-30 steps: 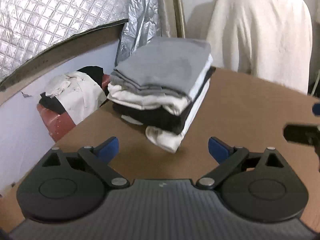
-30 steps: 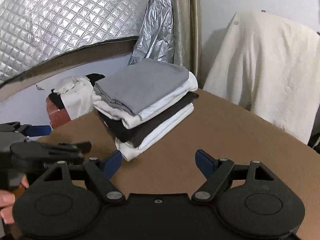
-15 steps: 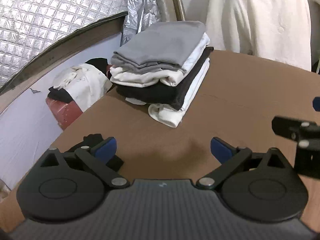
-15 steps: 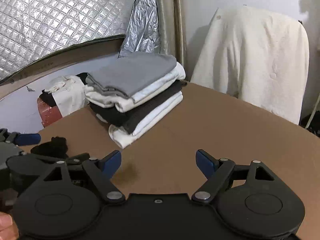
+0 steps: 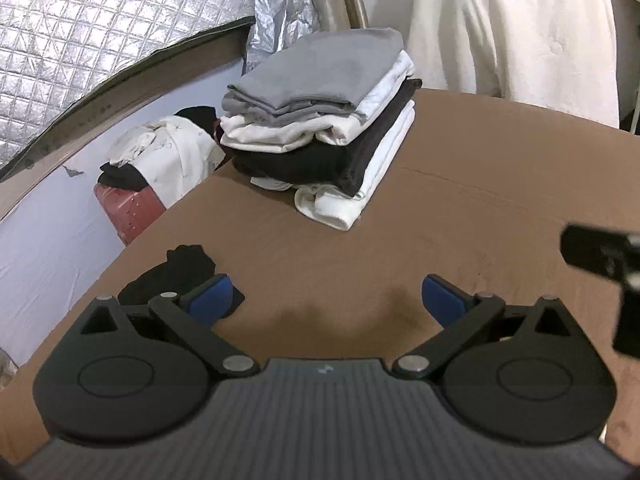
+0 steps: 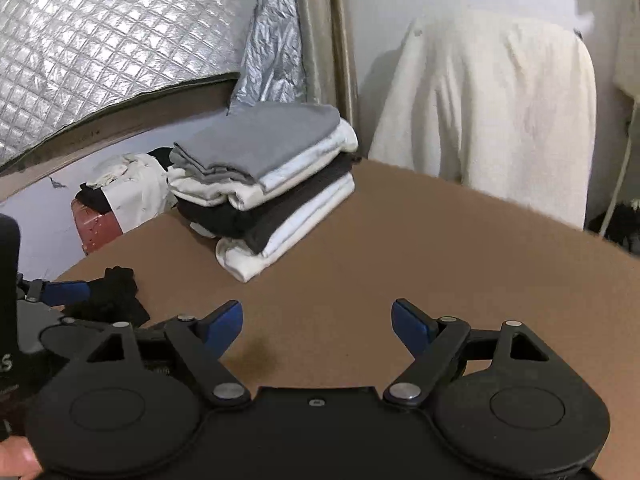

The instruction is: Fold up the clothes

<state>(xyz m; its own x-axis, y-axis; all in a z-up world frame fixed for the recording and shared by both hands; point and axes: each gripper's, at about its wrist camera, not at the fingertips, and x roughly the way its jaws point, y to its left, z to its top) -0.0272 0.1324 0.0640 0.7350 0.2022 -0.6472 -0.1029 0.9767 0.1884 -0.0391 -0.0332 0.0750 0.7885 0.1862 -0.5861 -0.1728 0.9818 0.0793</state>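
A stack of folded clothes (image 5: 324, 132) (image 6: 264, 184), grey on top over white and black layers, sits at the far left of the brown table (image 5: 460, 208) (image 6: 400, 248). A small crumpled black garment (image 5: 176, 276) (image 6: 112, 296) lies near the table's left edge, just beyond my left gripper's left finger. My left gripper (image 5: 326, 300) is open above the bare tabletop with nothing between its blue pads. My right gripper (image 6: 316, 320) is open too, empty, to the right of the left one.
A cream cloth (image 5: 516, 28) (image 6: 492, 120) hangs over something behind the table. Beyond the left edge stands a red case (image 5: 128, 208) with white and black clothes heaped on it. Quilted silver sheeting (image 6: 100, 40) covers the wall.
Both grippers have pulled back from the stack and sunk toward the table. The black garment has come into view at the left edge. Both stay open.
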